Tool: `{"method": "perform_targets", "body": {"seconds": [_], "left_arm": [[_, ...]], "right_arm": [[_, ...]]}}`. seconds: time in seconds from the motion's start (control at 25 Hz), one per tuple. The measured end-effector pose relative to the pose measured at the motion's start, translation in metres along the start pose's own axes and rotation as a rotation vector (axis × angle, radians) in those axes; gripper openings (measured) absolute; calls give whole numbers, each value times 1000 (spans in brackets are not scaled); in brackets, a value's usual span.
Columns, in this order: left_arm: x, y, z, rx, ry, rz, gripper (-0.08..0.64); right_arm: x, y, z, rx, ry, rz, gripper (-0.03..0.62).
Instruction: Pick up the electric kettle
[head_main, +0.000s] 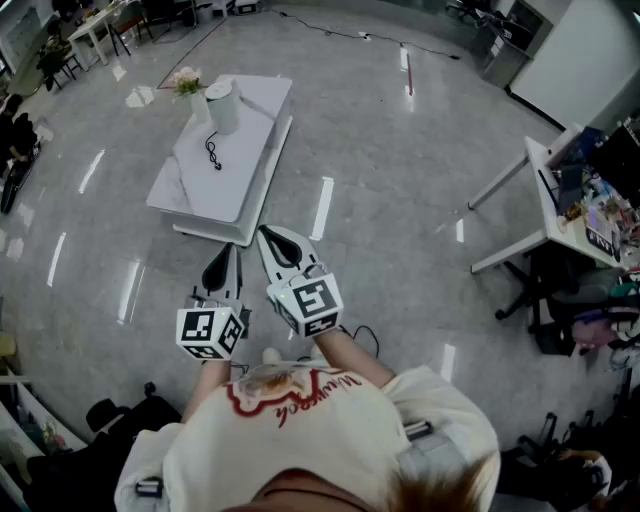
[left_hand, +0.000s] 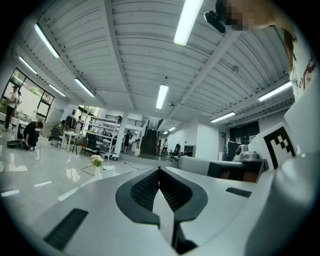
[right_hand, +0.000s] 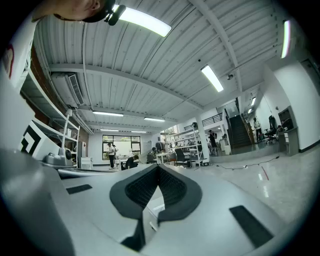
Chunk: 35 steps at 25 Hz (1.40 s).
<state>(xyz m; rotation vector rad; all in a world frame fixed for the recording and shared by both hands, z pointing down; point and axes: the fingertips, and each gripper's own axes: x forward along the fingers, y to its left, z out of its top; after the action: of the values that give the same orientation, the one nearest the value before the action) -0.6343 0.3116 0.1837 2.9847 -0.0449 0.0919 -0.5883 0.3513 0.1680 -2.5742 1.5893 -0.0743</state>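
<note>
The white electric kettle (head_main: 224, 106) stands upright at the far end of a low white table (head_main: 252, 150), well ahead of both grippers. A black cord (head_main: 213, 155) lies on the tabletop just in front of it. My left gripper (head_main: 226, 250) (left_hand: 159, 170) is held level short of the table's near edge, shut with nothing between its jaws. Beside it, my right gripper (head_main: 268, 233) (right_hand: 159, 168) is also shut and holds nothing. Neither gripper touches the table or the kettle.
A small vase of pink flowers (head_main: 186, 82) (left_hand: 96, 160) stands left of the kettle. A white desk (head_main: 545, 205) with clutter and a dark chair (head_main: 560, 315) are at the right. Glossy grey floor surrounds the table. People and desks (left_hand: 75, 137) are far off.
</note>
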Motion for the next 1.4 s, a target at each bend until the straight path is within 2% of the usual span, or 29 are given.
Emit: {"method": "perform_targets", "body": {"seconds": [0.52,0.72,0.84,1.0,1.2,1.4], "left_arm": [[-3,-8,0,-14,-18,3,-2],[1,-19,-4,-35,-23,20,-2],[6,-30,-7,-43,-26,25,-2],[18,-45,-11,-51,-41,42,-2],[37,-67,-28,-41,-21,58,-2],[53,-68,-35,-50,-1,73,-2]], "right_arm": [[-6,8,-2,-30,3,22,14],[-16,0,2,1,-26,32,15],[-21,-7,5,-38,-28,44,15],[-30,-19,6,-66,-32,81,15],[-44,-52,1,-190,-49,73,15],[-37,-79,-8,-124,-21,77,15]]}}
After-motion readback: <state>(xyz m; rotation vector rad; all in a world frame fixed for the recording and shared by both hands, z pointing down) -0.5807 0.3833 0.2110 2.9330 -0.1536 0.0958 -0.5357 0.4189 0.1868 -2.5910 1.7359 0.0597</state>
